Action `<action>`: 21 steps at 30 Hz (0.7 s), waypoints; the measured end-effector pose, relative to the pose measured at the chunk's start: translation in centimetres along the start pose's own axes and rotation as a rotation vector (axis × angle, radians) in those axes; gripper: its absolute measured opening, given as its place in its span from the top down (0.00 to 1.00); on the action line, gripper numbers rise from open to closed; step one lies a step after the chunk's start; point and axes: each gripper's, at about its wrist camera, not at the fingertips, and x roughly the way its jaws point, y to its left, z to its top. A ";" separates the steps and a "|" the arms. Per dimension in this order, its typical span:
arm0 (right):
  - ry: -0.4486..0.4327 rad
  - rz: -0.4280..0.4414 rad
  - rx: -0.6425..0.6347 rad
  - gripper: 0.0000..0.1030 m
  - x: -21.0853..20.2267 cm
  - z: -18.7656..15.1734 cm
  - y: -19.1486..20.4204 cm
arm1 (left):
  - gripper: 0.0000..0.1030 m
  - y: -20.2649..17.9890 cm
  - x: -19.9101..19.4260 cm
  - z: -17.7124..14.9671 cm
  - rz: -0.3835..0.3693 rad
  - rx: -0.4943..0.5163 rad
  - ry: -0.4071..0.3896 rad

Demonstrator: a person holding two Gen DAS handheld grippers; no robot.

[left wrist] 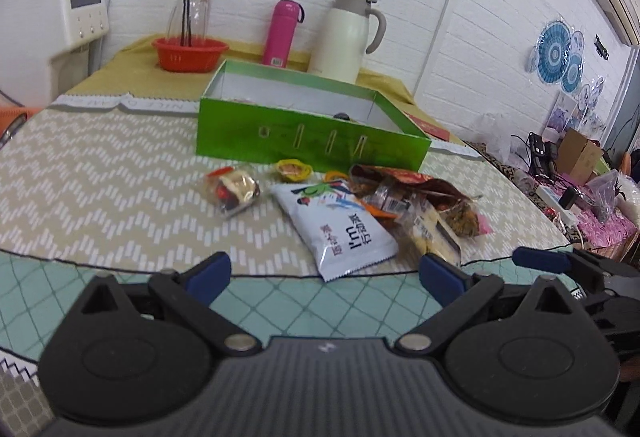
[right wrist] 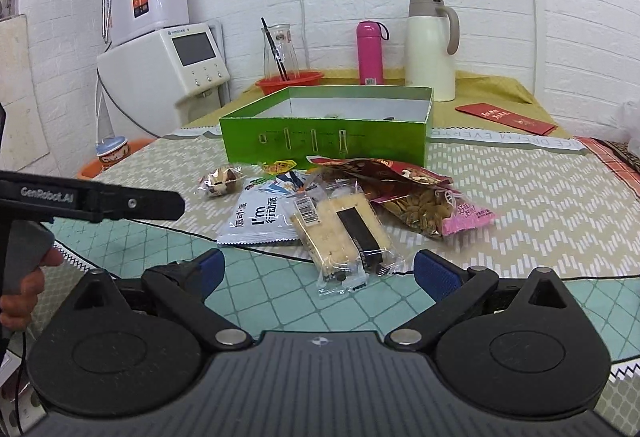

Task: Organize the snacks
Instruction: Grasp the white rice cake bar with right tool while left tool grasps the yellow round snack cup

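Observation:
A pile of snacks lies on the table in front of an open green box (left wrist: 308, 137) (right wrist: 324, 141). In it are a white snack bag (left wrist: 340, 225) (right wrist: 256, 217), a clear-wrapped cracker pack (right wrist: 344, 233) (left wrist: 428, 229), a red nut bag (right wrist: 400, 189) (left wrist: 404, 181), a small wrapped candy (left wrist: 232, 191) (right wrist: 220, 181) and a yellow jelly cup (left wrist: 294, 169). My left gripper (left wrist: 326, 275) is open just short of the white bag. My right gripper (right wrist: 316, 273) is open, its jaws standing either side of the cracker pack's near end. Each gripper shows at the other view's edge.
Behind the box stand a red basket (left wrist: 190, 53) with a glass carafe (left wrist: 192, 13), a pink bottle (left wrist: 282, 33) and a cream thermos jug (left wrist: 348, 37). A red envelope (right wrist: 506, 117) lies right of the box. A water dispenser (right wrist: 164, 73) stands left of the table.

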 end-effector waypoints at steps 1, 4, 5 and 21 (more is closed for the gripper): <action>0.010 0.021 -0.024 0.00 0.9 0.2 -0.3 | 0.03 0.1 0.0 -0.2 -0.004 -0.009 0.008; 0.046 0.032 -0.065 0.00 3.1 0.9 -1.2 | 0.03 0.3 0.0 -0.2 -0.004 -0.017 0.013; 0.055 0.036 -0.077 0.00 3.7 1.1 -1.5 | 0.03 0.3 -0.1 -0.2 -0.003 -0.017 0.011; 0.079 0.057 0.000 0.00 1.8 -0.9 0.2 | 0.03 -0.1 2.5 0.2 -0.025 -0.015 0.079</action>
